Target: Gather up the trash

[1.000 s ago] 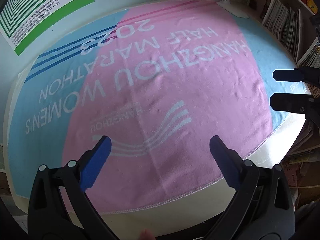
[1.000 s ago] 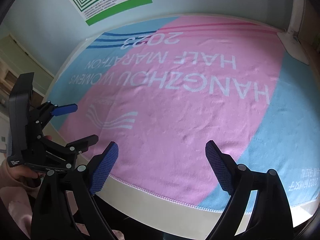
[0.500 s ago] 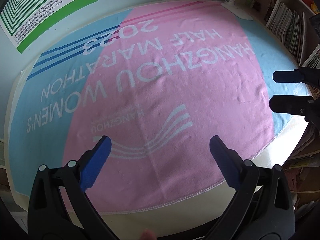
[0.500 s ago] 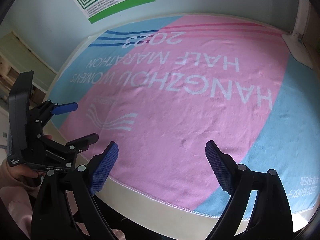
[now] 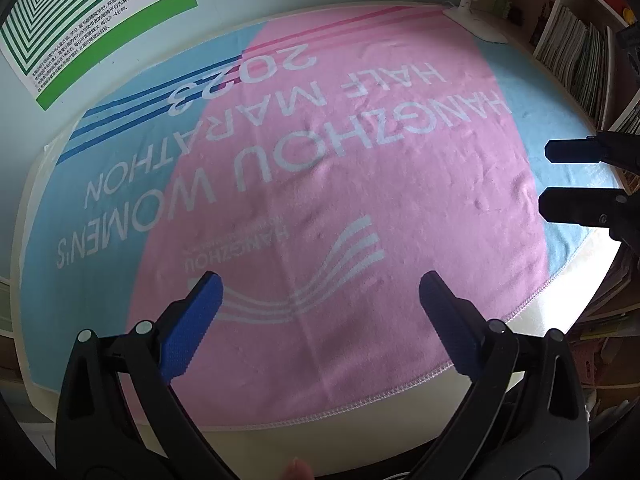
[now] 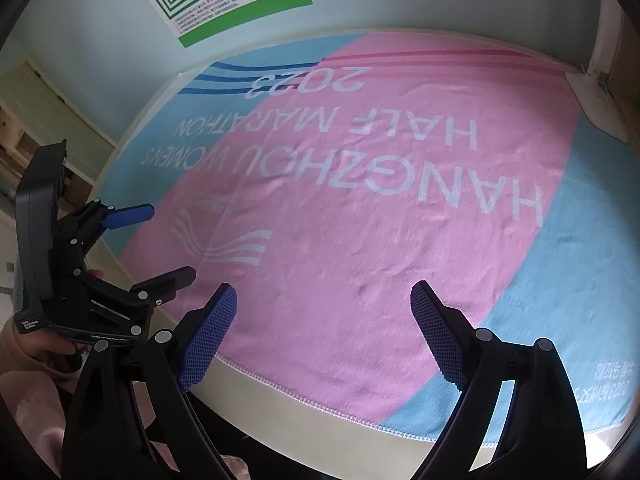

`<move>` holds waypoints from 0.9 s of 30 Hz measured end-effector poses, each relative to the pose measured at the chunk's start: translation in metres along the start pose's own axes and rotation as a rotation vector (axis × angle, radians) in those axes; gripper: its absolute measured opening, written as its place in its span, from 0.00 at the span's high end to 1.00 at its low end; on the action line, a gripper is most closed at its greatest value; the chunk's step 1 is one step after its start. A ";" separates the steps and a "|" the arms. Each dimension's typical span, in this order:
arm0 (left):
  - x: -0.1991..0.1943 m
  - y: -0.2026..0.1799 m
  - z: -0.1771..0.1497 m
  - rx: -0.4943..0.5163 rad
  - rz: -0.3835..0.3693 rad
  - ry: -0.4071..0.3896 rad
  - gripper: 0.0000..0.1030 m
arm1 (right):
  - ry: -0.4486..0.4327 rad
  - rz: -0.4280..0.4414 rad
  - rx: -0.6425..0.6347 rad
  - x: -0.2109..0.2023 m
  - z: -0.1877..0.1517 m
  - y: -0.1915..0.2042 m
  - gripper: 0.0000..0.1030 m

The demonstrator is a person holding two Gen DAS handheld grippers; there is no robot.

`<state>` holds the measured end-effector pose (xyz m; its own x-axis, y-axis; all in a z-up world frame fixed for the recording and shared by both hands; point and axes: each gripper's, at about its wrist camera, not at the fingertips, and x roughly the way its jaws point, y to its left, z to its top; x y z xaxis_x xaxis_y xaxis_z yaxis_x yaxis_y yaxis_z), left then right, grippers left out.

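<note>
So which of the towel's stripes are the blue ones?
The blue stripes cross the towel's light-blue corner, beside "2023" on the poster side. The pink stripes continue the same lines over the pink part, toward the lamp base.

— What can we read on the towel [image 5: 320,200]?
— "HANGZHOU WOMEN'S HALF MARATHON 2023", upside down to us, plus a smaller "HANGZHOU" by the wave logo.
— And the far wall poster [image 5: 96,20]?
— Its small print we can't read.

Trash: we can't make any out in either view.
We see just the pink/blue towel [image 5: 360,184] [image 6: 360,208], spread flat on the counter [image 5: 400,414] [image 6: 280,398].
</note>
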<state>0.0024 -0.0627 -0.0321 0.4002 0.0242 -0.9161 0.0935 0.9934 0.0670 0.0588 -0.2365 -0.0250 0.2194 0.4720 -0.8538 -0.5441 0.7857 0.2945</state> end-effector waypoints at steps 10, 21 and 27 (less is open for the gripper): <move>-0.001 -0.001 0.002 0.009 0.004 -0.003 0.07 | -0.002 -0.001 -0.001 -0.003 0.001 -0.002 0.14; 0.000 -0.003 0.004 0.019 -0.001 -0.007 0.07 | -0.004 -0.001 0.010 -0.006 -0.001 -0.008 0.14; 0.000 -0.004 0.005 0.023 0.000 -0.009 0.07 | -0.008 0.000 0.016 -0.008 -0.002 -0.011 0.14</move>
<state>0.0067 -0.0675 -0.0301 0.4081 0.0227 -0.9127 0.1142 0.9906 0.0757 0.0611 -0.2495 -0.0221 0.2258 0.4747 -0.8507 -0.5312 0.7920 0.3010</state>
